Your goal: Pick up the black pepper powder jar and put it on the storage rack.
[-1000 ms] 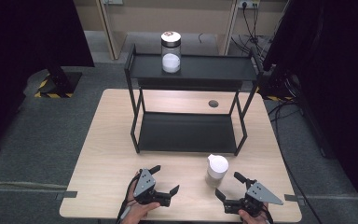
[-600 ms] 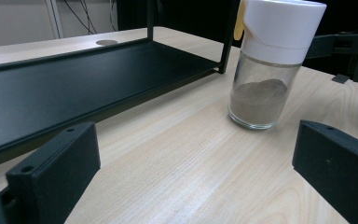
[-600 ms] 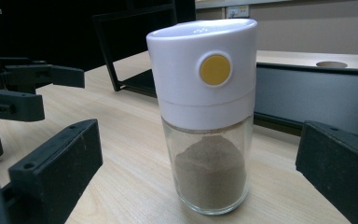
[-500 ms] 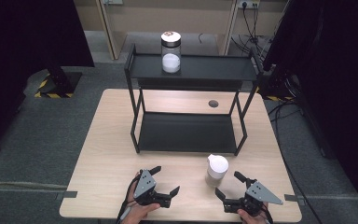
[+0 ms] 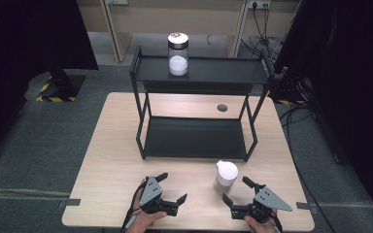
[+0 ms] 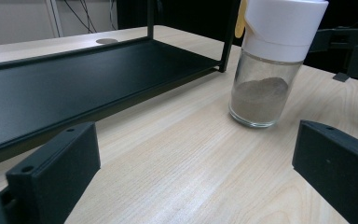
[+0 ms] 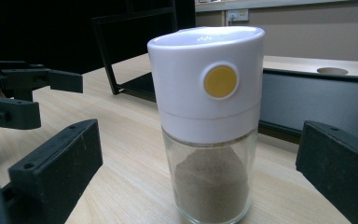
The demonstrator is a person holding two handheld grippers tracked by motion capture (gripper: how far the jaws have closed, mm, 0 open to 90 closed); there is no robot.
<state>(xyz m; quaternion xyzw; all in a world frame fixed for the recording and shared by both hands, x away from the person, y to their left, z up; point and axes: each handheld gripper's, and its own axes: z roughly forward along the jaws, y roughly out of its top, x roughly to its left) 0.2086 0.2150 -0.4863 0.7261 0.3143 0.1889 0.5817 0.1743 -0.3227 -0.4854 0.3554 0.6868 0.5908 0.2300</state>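
**Both grippers parked, shaker untouched – no real change over the last second**

Compared with the two earlier high views, nothing has shifted: both hands sit at the near edge of the surface [image 5: 116, 141], the shaker in the same spot. Reads as the start of the job, reach not yet begun.

Right gripper [image 5: 239, 195]: jaws spread wide, empty. In the right gripper view the spice shaker [image 7: 209, 121] stands dead ahead between the jaw lines but apart from both, so the grip looks lined up and not closed. Left gripper [image 5: 172, 188]: also released, holding nothing; its view has the shaker off to the right, near but not touching.

Shaker location: upright on the wooden surface, just in front of the rack's lower shelf [image 5: 194, 138], near its right front leg, just beside the right gripper.

Materials/shapes:
- Shaker: clear glass cylinder, brown-grey powder filling roughly the lower half of the glass; tall smooth white plastic cap with a round yellow button on the side.
- Rack: two-tier, matte black metal, thin square legs, flat tray shelves.
- Jar [image 5: 178, 54] on the top shelf: clear, dark lid, white contents low inside.
- Surface: pale wood-grain laminate, round cable hole [image 5: 222, 108] behind the rack.
- Gripper jaws: blocky matte black plastic.
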